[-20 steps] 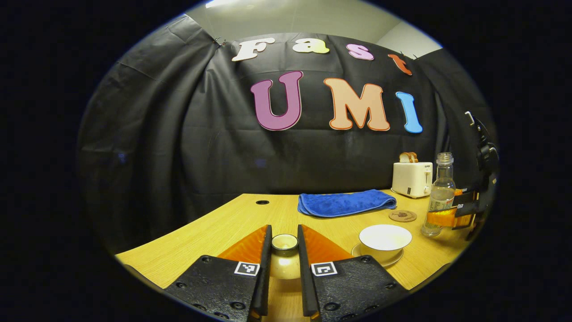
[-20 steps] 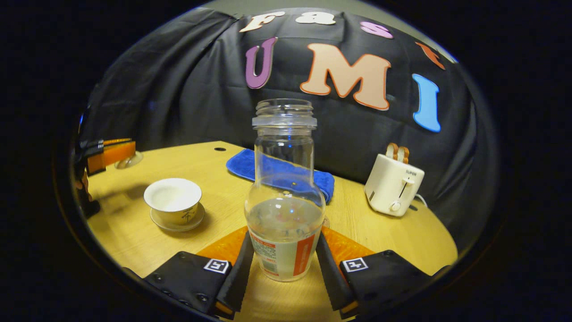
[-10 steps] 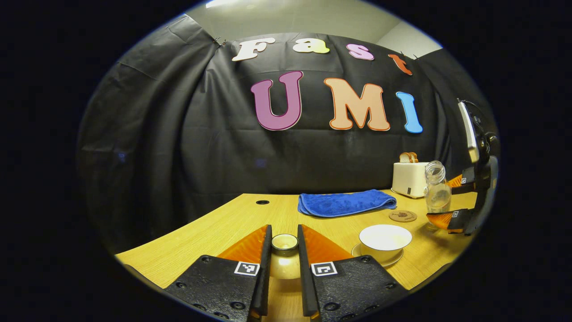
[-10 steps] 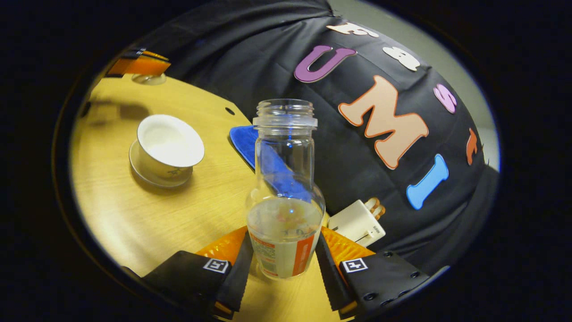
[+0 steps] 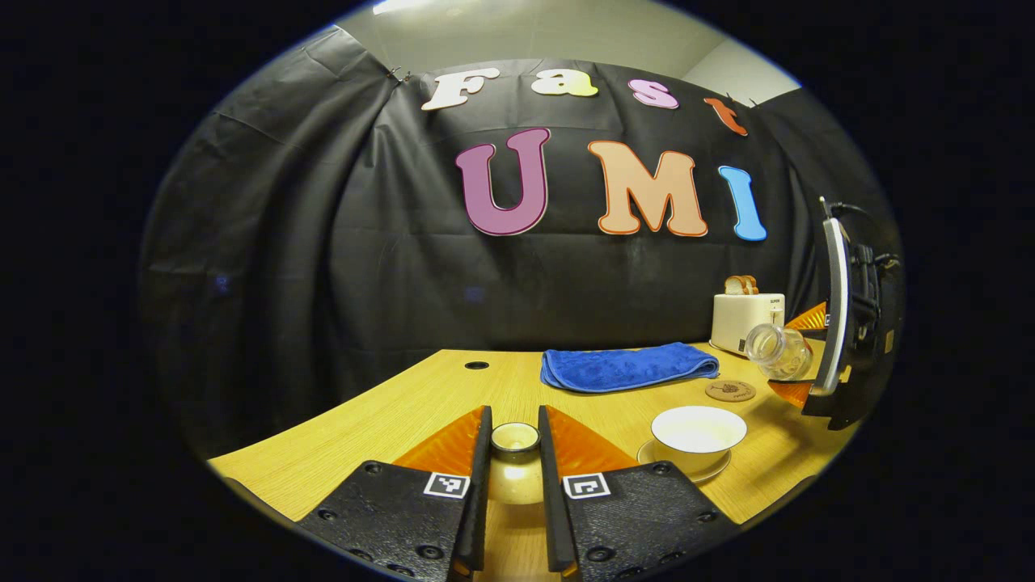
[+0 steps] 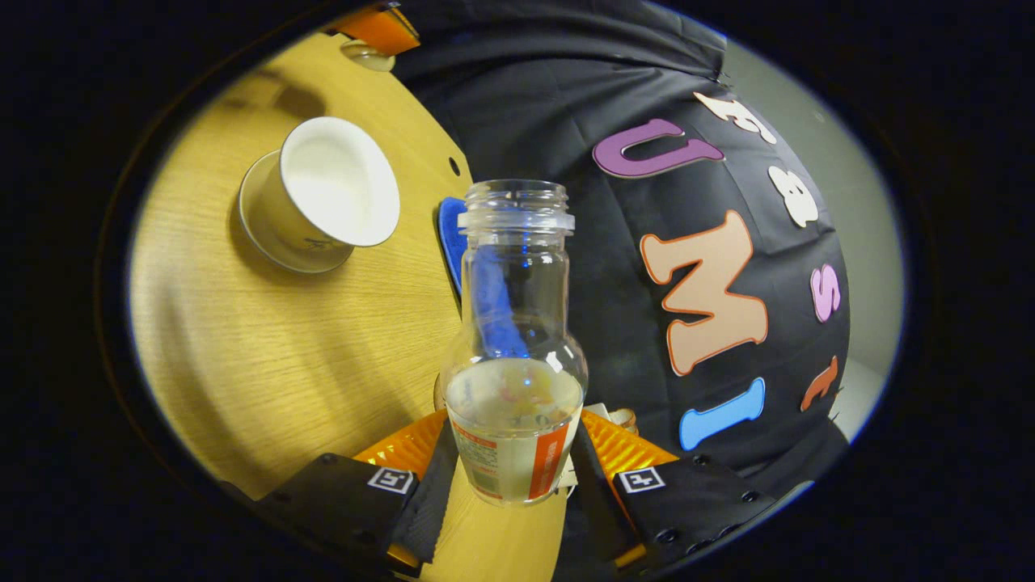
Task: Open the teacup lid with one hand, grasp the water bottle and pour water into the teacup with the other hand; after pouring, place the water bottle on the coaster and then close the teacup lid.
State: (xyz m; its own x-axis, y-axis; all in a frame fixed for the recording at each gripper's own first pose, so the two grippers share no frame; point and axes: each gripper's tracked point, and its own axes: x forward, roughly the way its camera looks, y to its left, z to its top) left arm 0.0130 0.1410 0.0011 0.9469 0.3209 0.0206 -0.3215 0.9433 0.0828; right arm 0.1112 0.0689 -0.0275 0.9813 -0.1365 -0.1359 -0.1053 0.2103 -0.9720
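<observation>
Three things flank the teacup [image 5: 697, 430]: cloth [image 5: 629, 366], coaster [image 5: 730, 390], toaster [image 5: 746, 317].

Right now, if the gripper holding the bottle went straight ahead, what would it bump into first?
Probably the black cloth wall. The right gripper grips the tilted water bottle, whose mouth points there; the teacup sits off to one side. Depth is unclear.
</observation>
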